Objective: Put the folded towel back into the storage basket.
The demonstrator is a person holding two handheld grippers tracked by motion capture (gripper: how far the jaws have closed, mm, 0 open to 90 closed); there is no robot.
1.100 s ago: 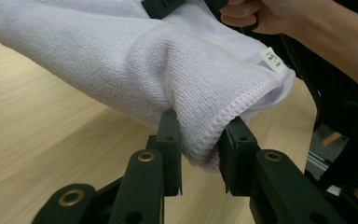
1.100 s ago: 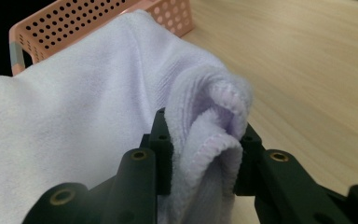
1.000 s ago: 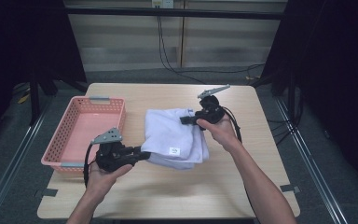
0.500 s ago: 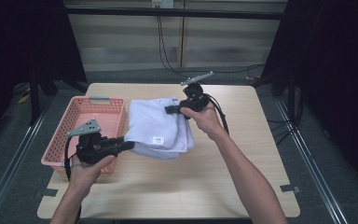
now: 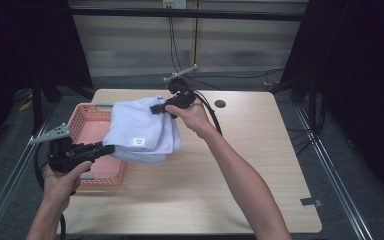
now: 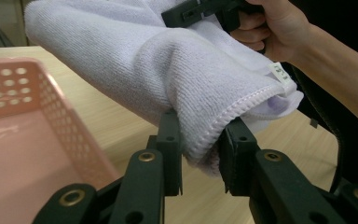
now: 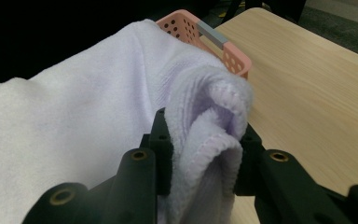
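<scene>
I have the folded lavender towel (image 5: 142, 131) held up between my two grippers, off the bench (image 5: 260, 165). My left gripper (image 5: 105, 148) is clamped on the towel's near corner: in the left gripper view its jaws pinch the stitched, folded edge (image 6: 200, 140) from both sides, and the cloth bulges out above them. My right gripper (image 5: 156, 108) is clamped on the far edge of the towel; in the right gripper view several layers of the hem (image 7: 205, 154) are bunched between its two jaws, with the pads pressing on them from both sides. From my left gripper the towel rises up and away toward my right hand (image 6: 270, 28), which sits just beyond the cloth's top edge. A small white label (image 5: 138, 141) lies on the towel's upper face, near my left gripper. The pink basket (image 5: 82, 125) sits on the bench under and beside my left gripper, and the towel's left part hangs over its right side. Beyond my right gripper's jaws, the basket's rim (image 7: 214, 39) shows past the towel, with bare bench to the right of it.
</scene>
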